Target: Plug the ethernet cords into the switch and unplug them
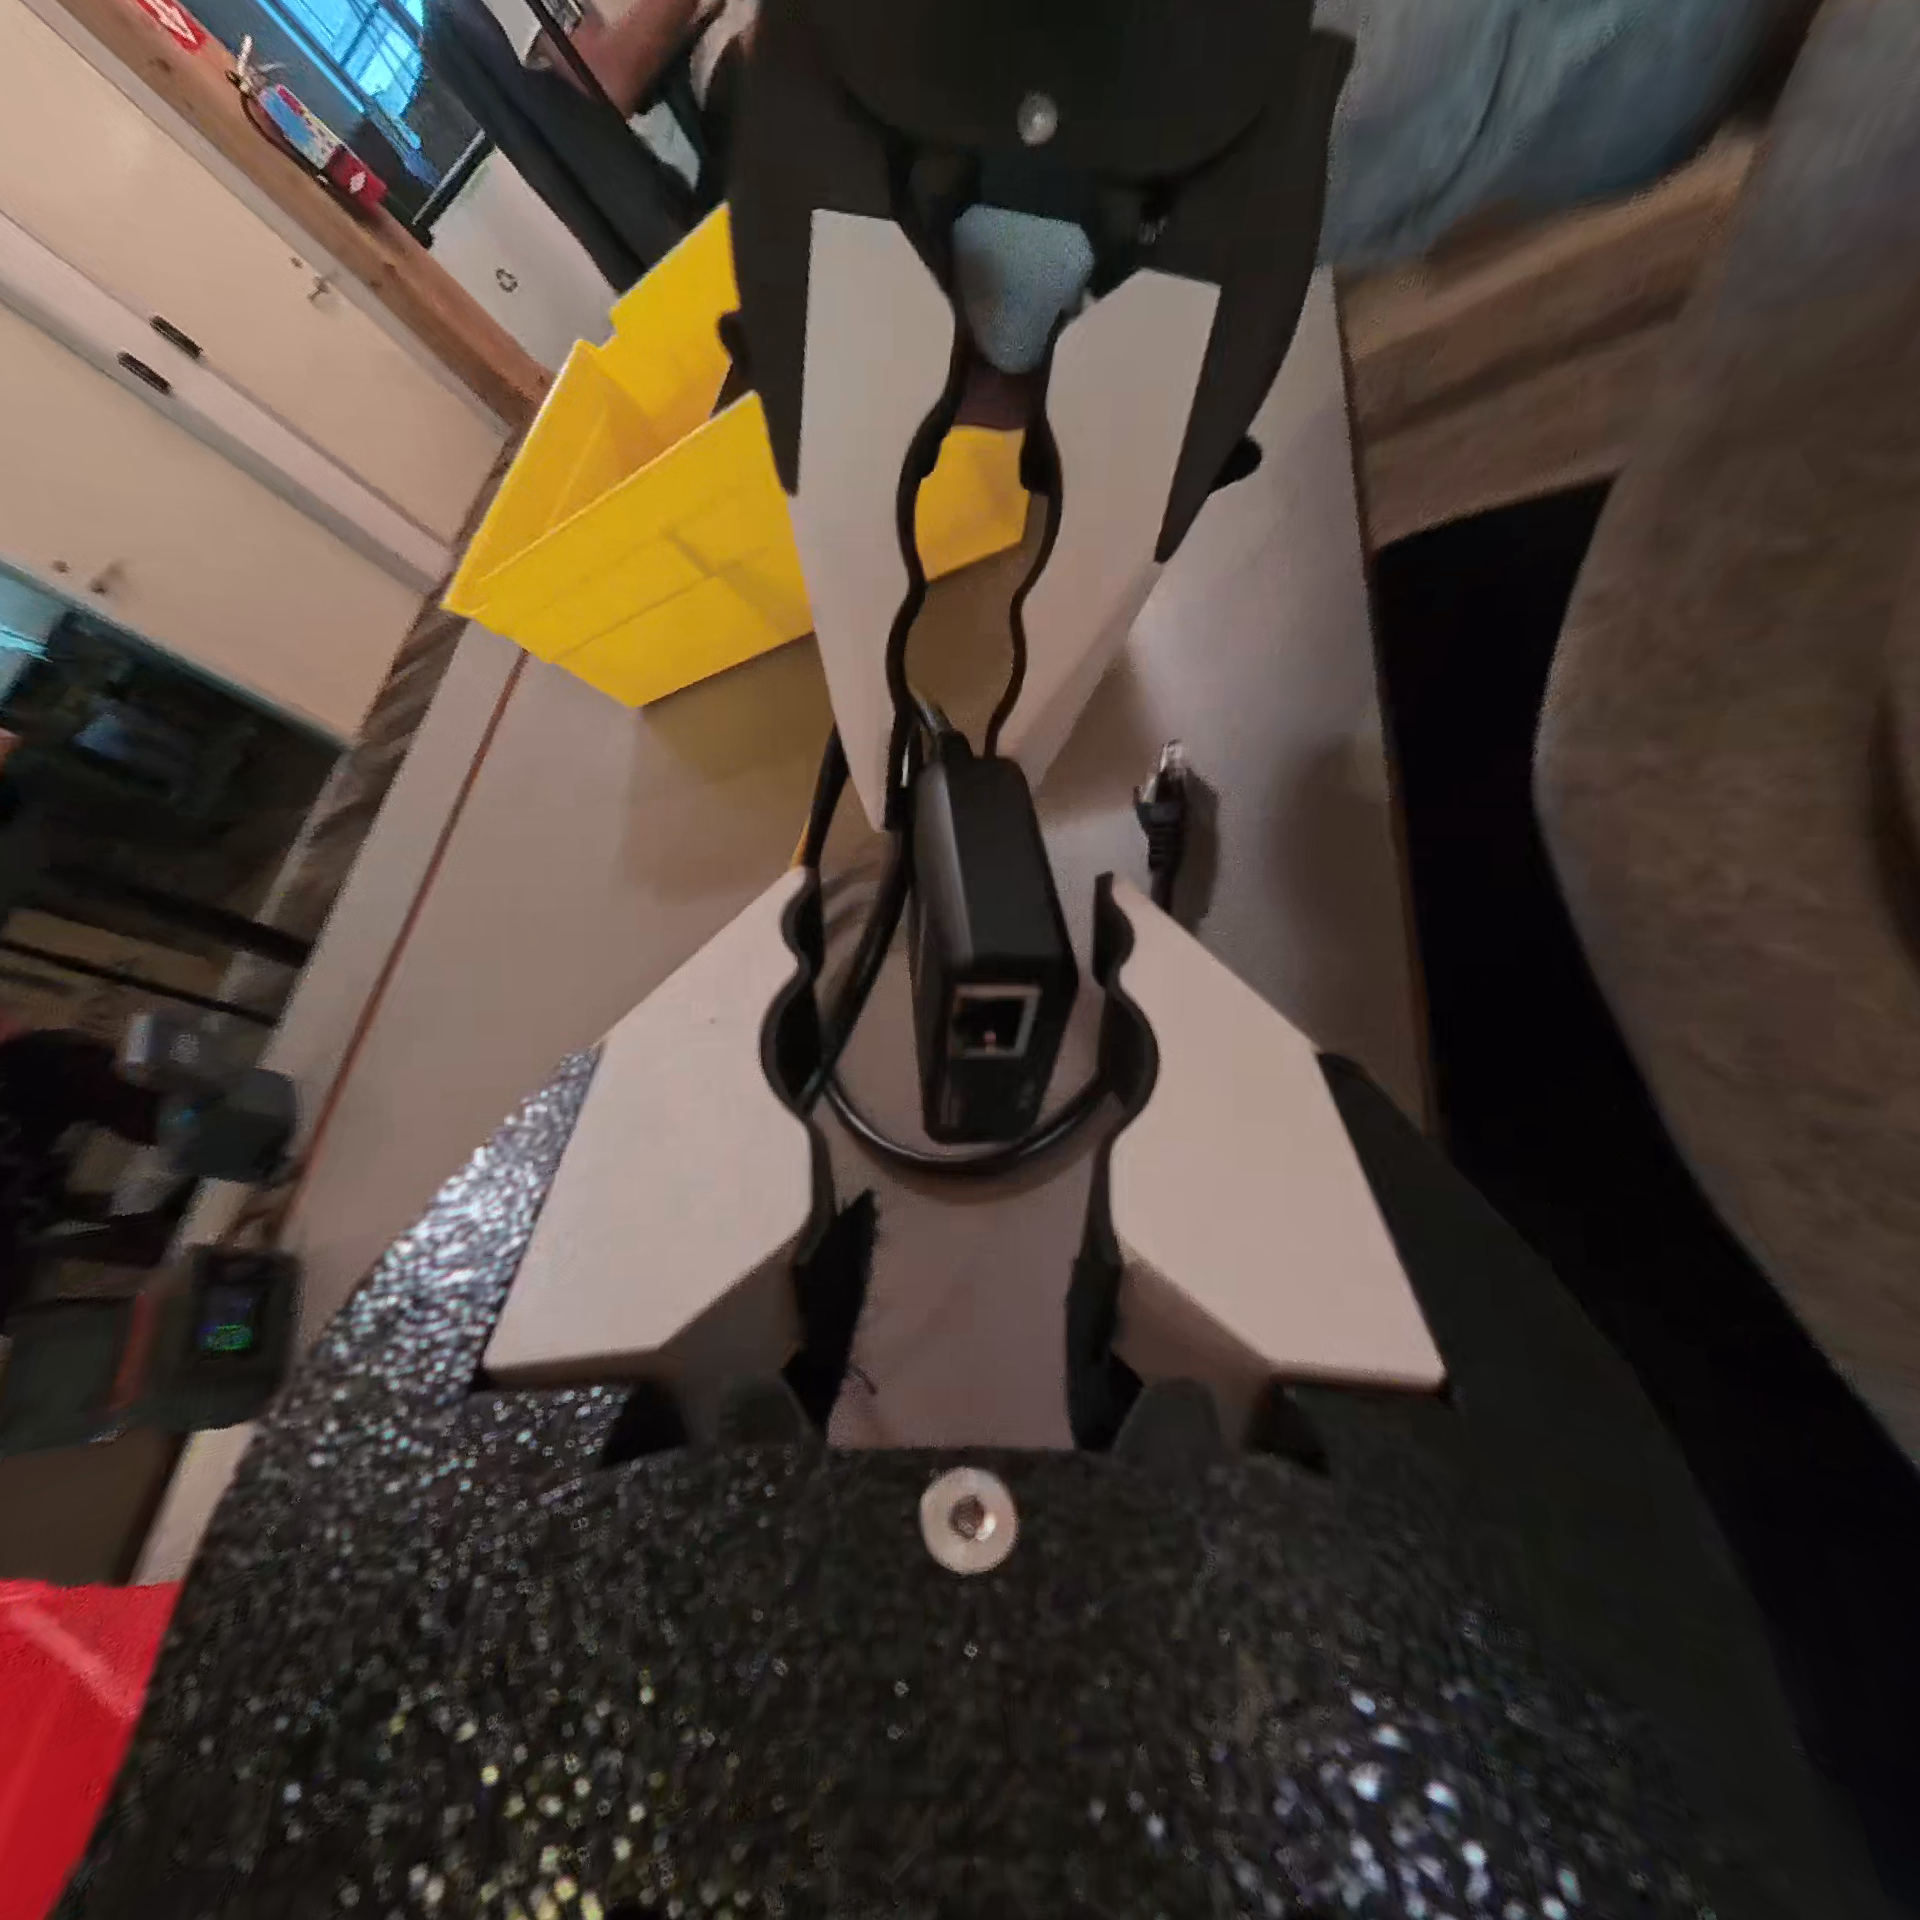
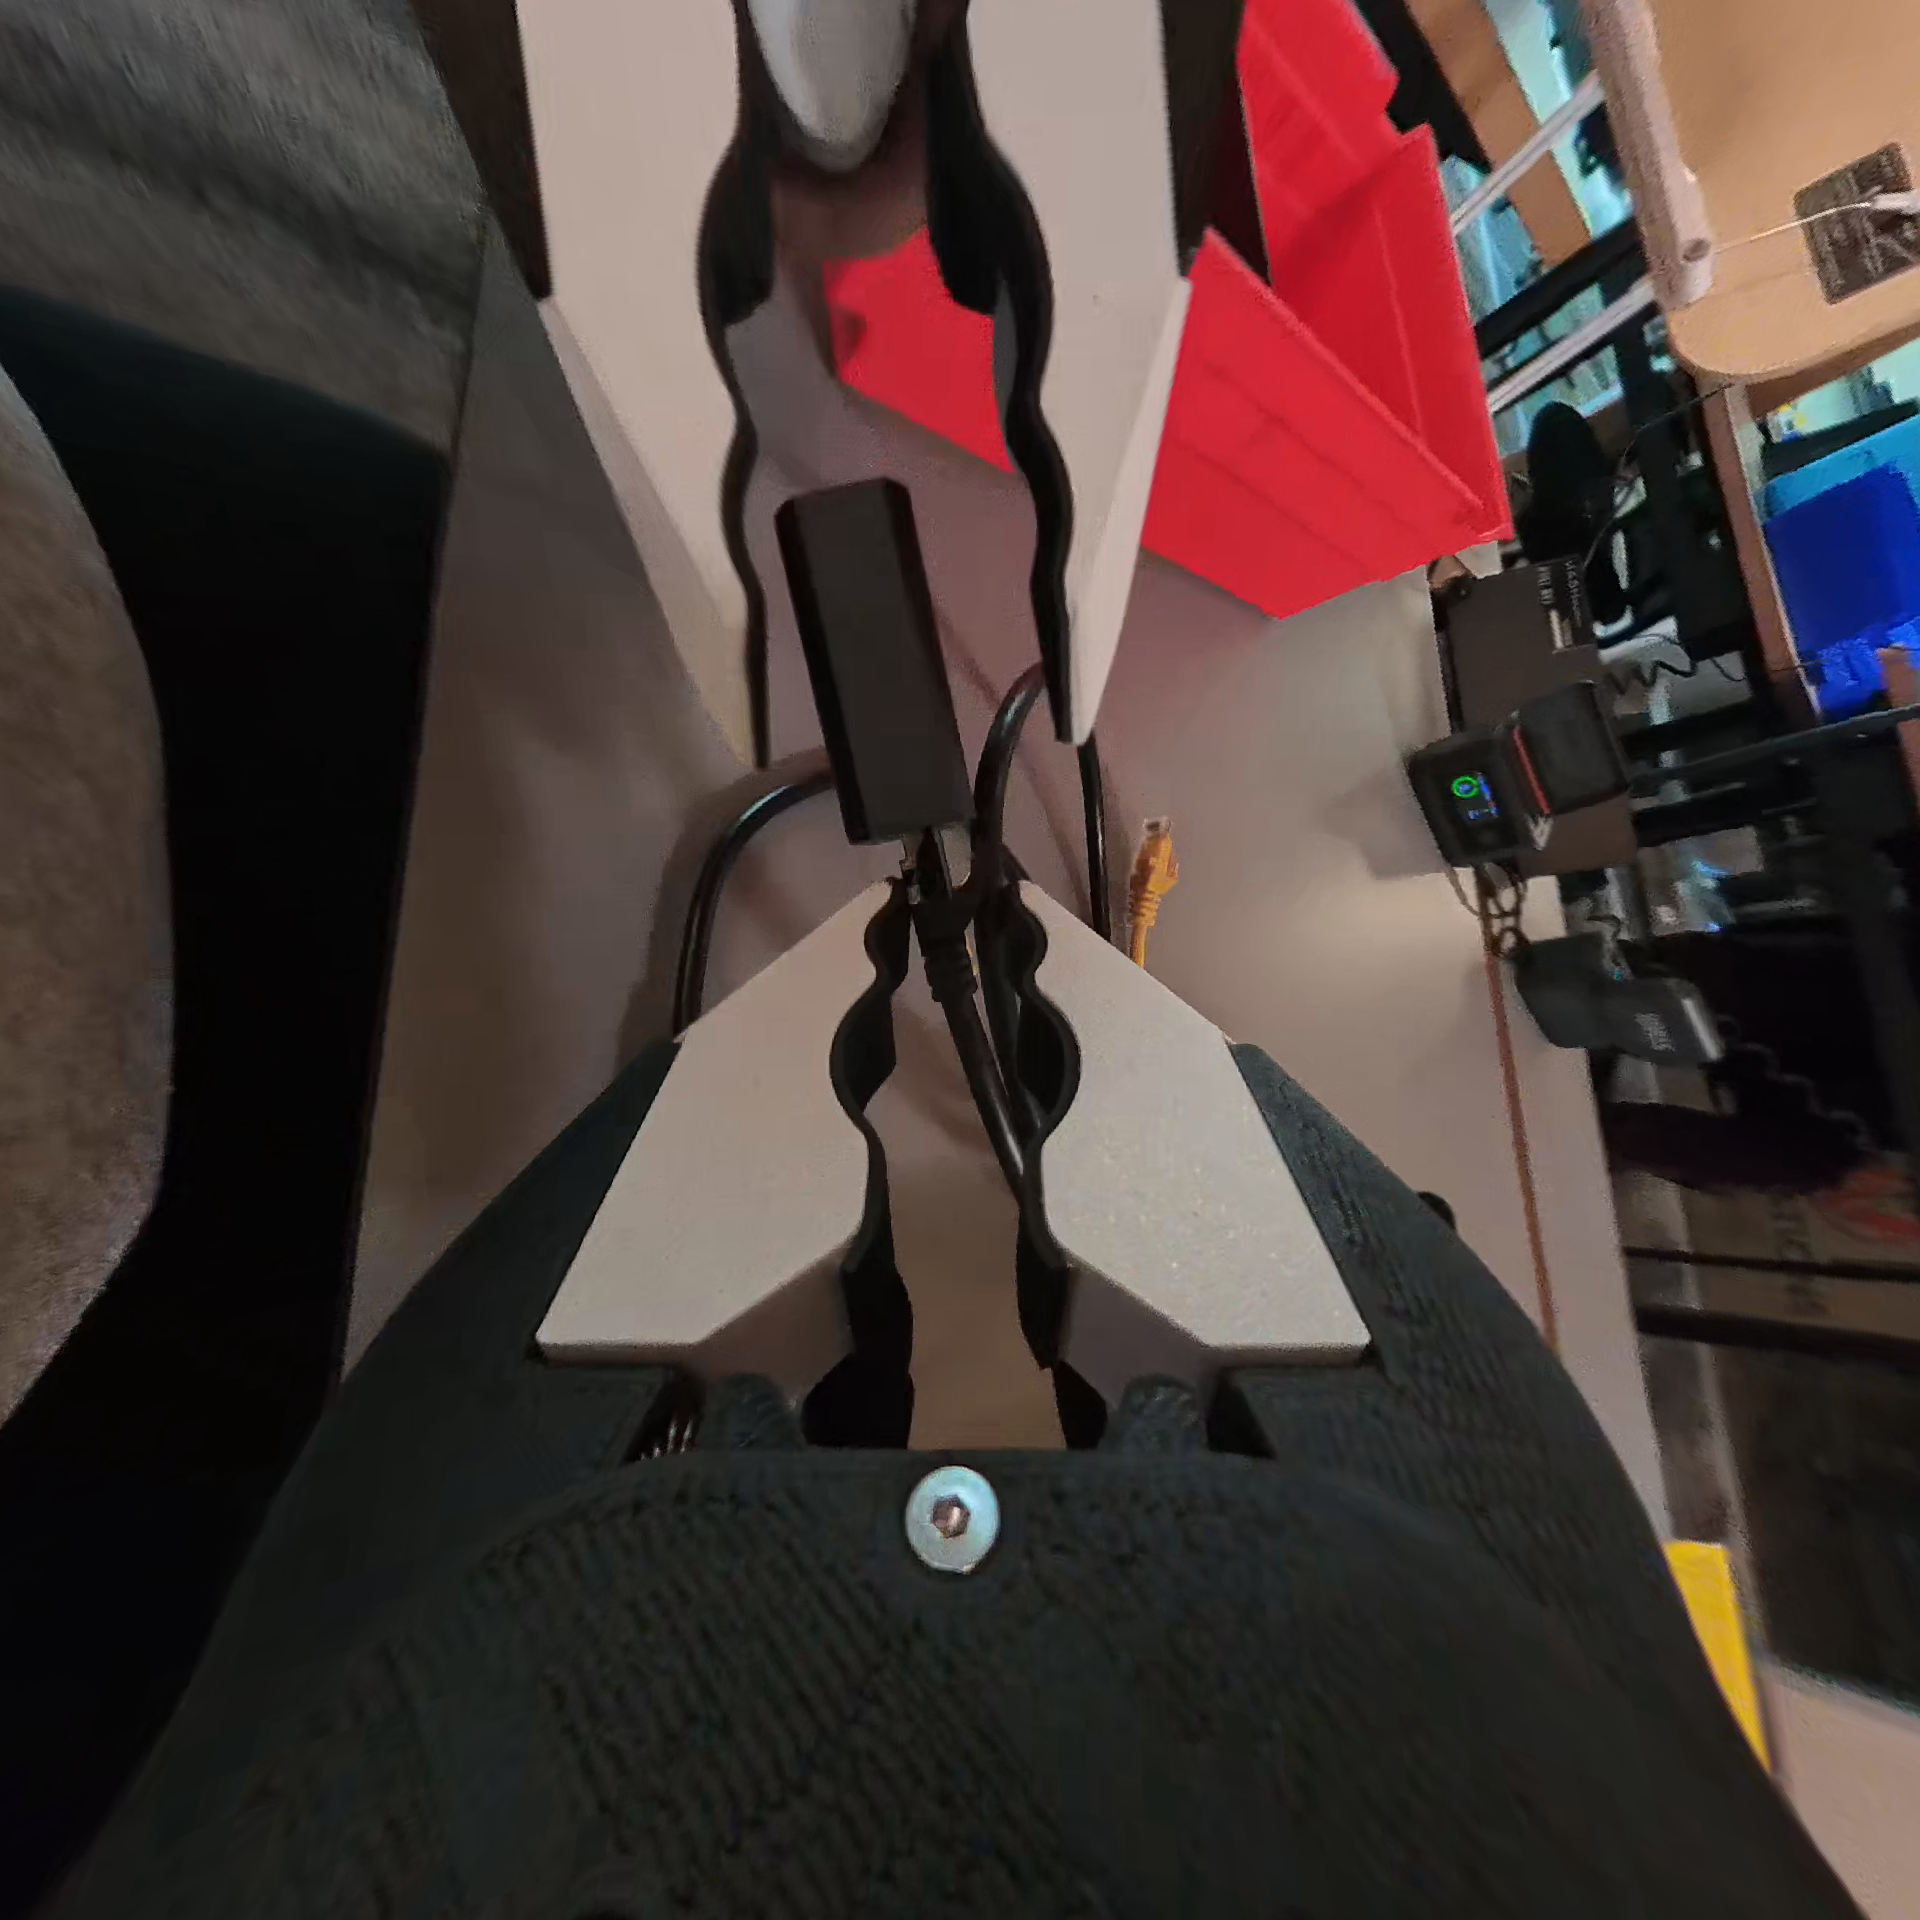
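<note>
A small black switch box (image 1: 987, 914) lies on the pale table (image 1: 623, 831), with an empty port (image 1: 997, 1023) facing my left gripper. My left gripper (image 1: 954, 894) is open, its fingers either side of the box. The box also shows in the right wrist view (image 2: 862, 644). My right gripper (image 2: 956, 888) is closed on the plug of a black ethernet cord (image 2: 940, 914), which sits in the box's far end. The cord loops round the box (image 1: 966, 1158). A loose black plug (image 1: 1164, 800) and an orange plug (image 2: 1153, 873) lie beside the box.
Yellow bins (image 1: 644, 551) stand behind the box in the left wrist view, red bins (image 2: 1299, 447) in the right wrist view. Small cameras on stands (image 2: 1507, 790) sit at the table's edge. A person in grey (image 1: 1714, 727) is close by. Both grippers' tips are close together, under 4 cm apart.
</note>
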Tool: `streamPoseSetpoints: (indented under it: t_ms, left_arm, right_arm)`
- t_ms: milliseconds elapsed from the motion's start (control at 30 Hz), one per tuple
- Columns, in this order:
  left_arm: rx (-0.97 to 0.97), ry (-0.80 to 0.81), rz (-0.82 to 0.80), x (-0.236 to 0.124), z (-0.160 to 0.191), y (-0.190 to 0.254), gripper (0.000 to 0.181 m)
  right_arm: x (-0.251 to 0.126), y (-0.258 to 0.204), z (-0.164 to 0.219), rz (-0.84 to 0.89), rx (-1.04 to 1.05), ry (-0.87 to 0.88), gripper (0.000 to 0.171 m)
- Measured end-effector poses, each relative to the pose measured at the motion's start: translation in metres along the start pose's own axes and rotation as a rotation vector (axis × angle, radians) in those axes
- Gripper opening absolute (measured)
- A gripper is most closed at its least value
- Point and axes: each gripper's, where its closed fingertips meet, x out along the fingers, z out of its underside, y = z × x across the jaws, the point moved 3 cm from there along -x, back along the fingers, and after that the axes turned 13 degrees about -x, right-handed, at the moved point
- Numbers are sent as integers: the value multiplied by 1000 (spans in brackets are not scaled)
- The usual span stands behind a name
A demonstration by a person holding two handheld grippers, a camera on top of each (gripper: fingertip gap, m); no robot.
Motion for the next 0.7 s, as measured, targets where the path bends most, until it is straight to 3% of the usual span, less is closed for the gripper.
streamPoseSetpoints:
  t_ms: [133, 333, 700]
  left_arm:
    - [114, -77, -17, 5, 6, 8, 26]
    - [148, -150, -55, 8, 13, 4, 22]
    - [-45, 49, 55, -16, -3, -5, 20]
  right_arm:
    - [5, -5, 0, 5, -60, -50, 15]
    - [6, -6, 3, 8, -38, -44, 15]
    - [-9, -2, 3, -56, 67, 105, 35]
